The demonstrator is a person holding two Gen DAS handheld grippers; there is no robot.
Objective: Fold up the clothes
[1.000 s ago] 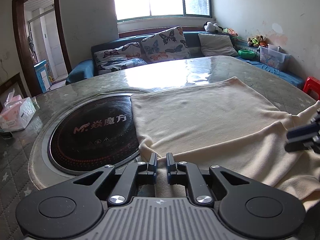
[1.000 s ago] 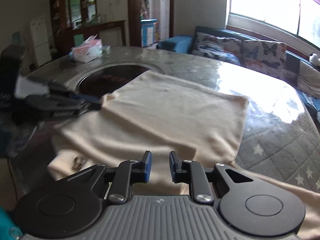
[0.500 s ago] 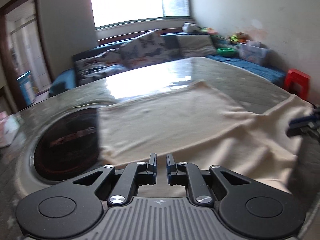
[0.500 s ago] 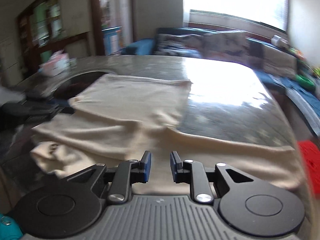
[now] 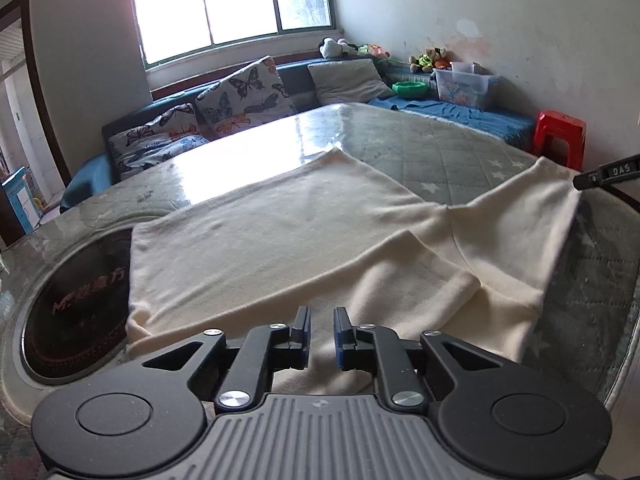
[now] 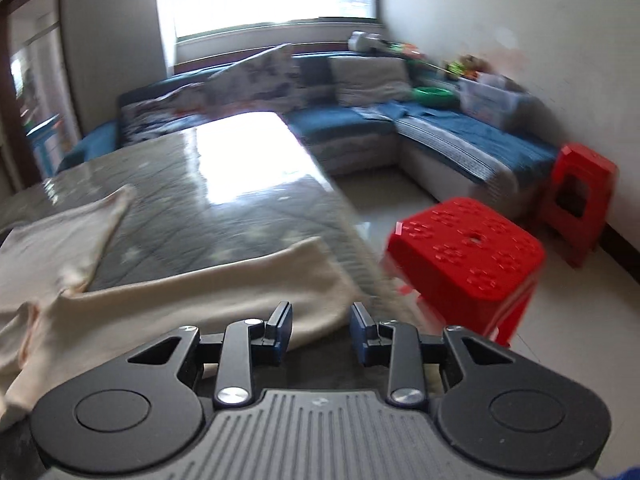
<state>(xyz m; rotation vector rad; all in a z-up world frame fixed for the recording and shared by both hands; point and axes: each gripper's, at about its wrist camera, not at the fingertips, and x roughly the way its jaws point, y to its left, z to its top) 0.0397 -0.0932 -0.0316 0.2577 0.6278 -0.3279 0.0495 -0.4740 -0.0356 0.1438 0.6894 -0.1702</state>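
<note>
Seemingly, cream garment (image 5: 280, 248) lies beyond both empty, parted fingers (image 5: 301, 330), ungripped.

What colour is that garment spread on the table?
Plain cream garment, no pattern; clearest in the left wrist view.

Window (image 5: 232, 0): upper centre of my left view, bright daylight behind its bars.
Walls (image 5: 540, 20): pale, stained at upper right.
Sofa (image 5: 460, 114): blue, along the far wall and right side, with butterfly cushions (image 5: 244, 96).
Doorway (image 5: 18, 100): dark frame, left edge.
Floor (image 6: 400, 196): pale glossy tiles, my right view.
Red stools (image 6: 468, 248): right, on the floor.
</note>
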